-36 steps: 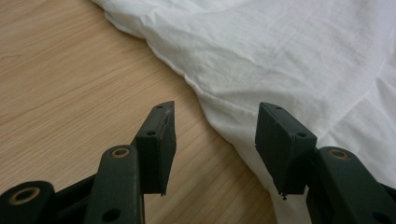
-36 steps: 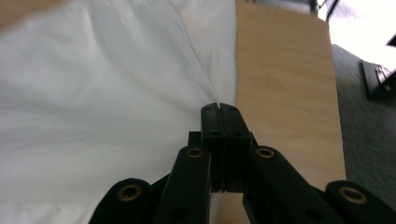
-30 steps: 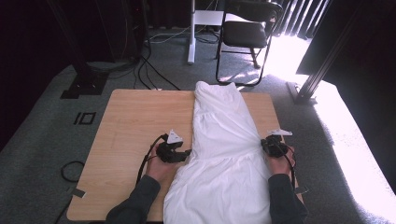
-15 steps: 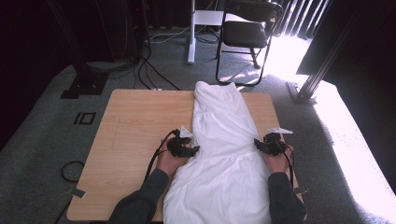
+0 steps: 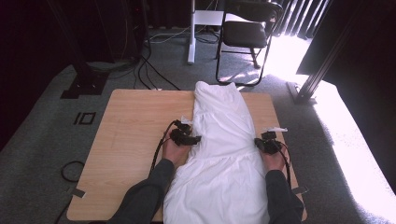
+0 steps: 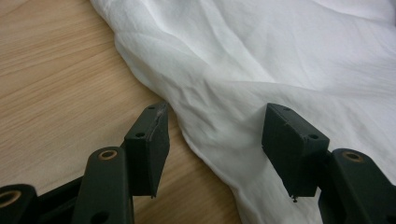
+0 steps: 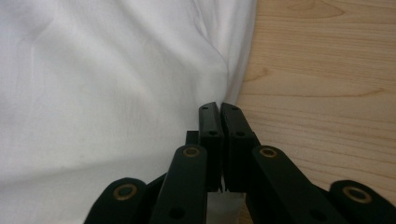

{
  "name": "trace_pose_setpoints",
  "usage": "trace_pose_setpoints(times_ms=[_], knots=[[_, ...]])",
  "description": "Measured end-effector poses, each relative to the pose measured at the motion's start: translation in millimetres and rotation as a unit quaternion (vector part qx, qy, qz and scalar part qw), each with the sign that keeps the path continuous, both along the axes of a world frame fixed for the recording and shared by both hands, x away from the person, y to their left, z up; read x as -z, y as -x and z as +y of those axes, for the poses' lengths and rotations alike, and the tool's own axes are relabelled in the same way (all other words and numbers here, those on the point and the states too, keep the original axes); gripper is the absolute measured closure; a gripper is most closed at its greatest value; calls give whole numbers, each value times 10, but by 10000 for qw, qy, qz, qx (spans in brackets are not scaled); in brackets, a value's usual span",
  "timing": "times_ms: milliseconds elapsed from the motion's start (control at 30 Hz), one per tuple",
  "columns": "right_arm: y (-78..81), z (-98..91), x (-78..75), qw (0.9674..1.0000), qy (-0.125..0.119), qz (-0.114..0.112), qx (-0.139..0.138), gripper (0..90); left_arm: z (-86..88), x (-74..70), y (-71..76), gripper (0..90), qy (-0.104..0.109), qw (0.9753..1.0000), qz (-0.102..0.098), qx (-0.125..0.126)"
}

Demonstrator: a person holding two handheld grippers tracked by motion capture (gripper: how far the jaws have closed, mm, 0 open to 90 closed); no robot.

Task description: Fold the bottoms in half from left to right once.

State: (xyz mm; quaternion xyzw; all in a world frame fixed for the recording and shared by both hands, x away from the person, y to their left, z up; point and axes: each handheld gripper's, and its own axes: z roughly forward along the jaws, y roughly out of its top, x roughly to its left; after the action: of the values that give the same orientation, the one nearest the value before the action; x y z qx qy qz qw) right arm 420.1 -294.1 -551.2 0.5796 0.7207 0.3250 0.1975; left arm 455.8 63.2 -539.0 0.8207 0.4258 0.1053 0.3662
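A white garment [image 5: 222,154] of thin, softly creased cloth is spread lengthwise down the middle of a pale wooden table [image 5: 135,121], its narrow end toward the far edge and its wider skirt-like part hanging over the near edge between the person's forearms. The tabletop is seen as a flat rectangular board with a fine straight grain and a matt, light-brown finish. The left gripper [image 5: 192,139] is held at the garment's left border, and in the left gripper view its two blocky black jaws are seen spread apart, having just been opening a little further; a rumpled fold of the white garment [image 6: 261,70] lies between them, with one jaw over bare wood and the other resting over the cloth, and no squeeze on the fabric is shown. The right gripper [image 5: 262,142] is set at the garment's right border, and in the right gripper view its jaws are pressed flat together with a thin edge of the white garment [image 7: 107,93] pinched between them, a sliver of cloth being visible below the pads. The grey carpet [image 5: 42,140] around the table is coarse and speckled, and a black metal-framed chair [image 5: 247,35] is stood beyond the far edge.
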Motion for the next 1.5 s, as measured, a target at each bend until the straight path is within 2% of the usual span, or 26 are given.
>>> trace_pose_setpoints(times_ms=[100, 167, 200, 300, 333, 400, 433, 500, 533, 600, 633, 733, 767, 800, 833, 900, 933, 1000, 1033, 1100, 1200, 1233, 1267, 1333, 1433, 1500], knots=[[0, -6, 1, 10000, -37, 14, 10, 884, -29, 23, -29, 452, -101, 9999, 44, -2], [2, -8, 3, 10000, -80, 18, 34, 887, -39, 40, -42, 642, -153, 9999, 42, 27], [5, -6, 5, 10000, -85, 10, 40, 887, -40, 39, -41, 642, -174, 9998, 53, 48], [47, 21, 12, 10000, -82, -29, -20, 889, -29, 36, -11, 855, -172, 9996, 40, 208], [69, 29, 14, 9999, -112, -27, -26, 889, 11, 22, 33, 862, -282, 9993, 25, 257], [95, 38, 17, 9999, -119, -37, -57, 889, 45, 20, 62, 864, -286, 9993, 31, 257], [127, 48, 18, 9999, -93, -49, -106, 890, 138, 16, 128, 865, -313, 9991, 38, 292], [236, 74, 12, 9997, -71, -12, -226, 889, 197, 23, 177, 865, -260, 9993, 32, 272], [287, 78, 13, 9996, -107, -2, -250, 889, 325, 29, 281, 865, -204, 9994, 48, 259], [345, 83, 19, 9995, -132, -9, -278, 889, 325, 29, 281, 866, -204, 9994, 48, 259], [489, 112, 26, 9992, -179, -12, -344, 888, 484, 36, 493, 877, -266, 9993, 45, 239], [706, 184, 16, 9988, -9, -2, -498, 888, 579, 46, 722, 883, -249, 9994, 60, 238], [784, 207, 12, 9986, 18, 15, -535, 888, 579, 46, 722, 884, -249, 9994, 60, 238], [861, 228, 9, 9982, 67, 23, -592, 888, 607, 57, 884, 886, -249, 9993, -4, 282], [941, 250, 7, 9979, 115, 25, -633, 888, 618, 60, 959, 889, -271, 9990, -37, 340], [1099, 273, 14, 9976, 112, 1, -690, 888, 632, 62, 1097, 893, -291, 9988, -49, 380], [1099, 273, 14, 9976, 112, 1, -690, 888, 632, 62, 1097, 895, -291, 9988, -49, 380], [1300, 273, 26, 9975, 40, -12, -707, 888, 653, 56, 1280, 896, -376, 9977, -37, 568], [1300, 273, 26, 9975, 40, -12, -707, 888, 653, 56, 1280, 896, -376, 9977, -37, 568], [1439, 260, 25, 9972, -73, 72, -743, 886, 672, 54, 1378, 895, -359, 9973, 8, 640], [1465, 259, 20, 9969, -78, 112, -772, 882, 689, 48, 1428, 883, -378, 9968, 33, 696], [1476, 256, 13, 9966, -78, 151, -802, 869, 705, 24, 1424, 883, -395, 9968, -101, 682], [1462, 247, -25, 9966, -15, 187, -805, 739, 715, 6, 1402, 729, -351, 9975, -160, 595], [1400, 212, -126, 9970, -71, -27, -765, 713, 737, -48, 1330, 697, -162, 9986, -210, 463], [1236, 199, -303, 9961, -188, -307, -810, 740, 707, -127, 1193, 650, -125, 9987, -338, 371], [1052, 240, -393, 9953, -191, -356, -877, 817, 659, -175, 1086, 640, -72, 9985, -423, 349]])
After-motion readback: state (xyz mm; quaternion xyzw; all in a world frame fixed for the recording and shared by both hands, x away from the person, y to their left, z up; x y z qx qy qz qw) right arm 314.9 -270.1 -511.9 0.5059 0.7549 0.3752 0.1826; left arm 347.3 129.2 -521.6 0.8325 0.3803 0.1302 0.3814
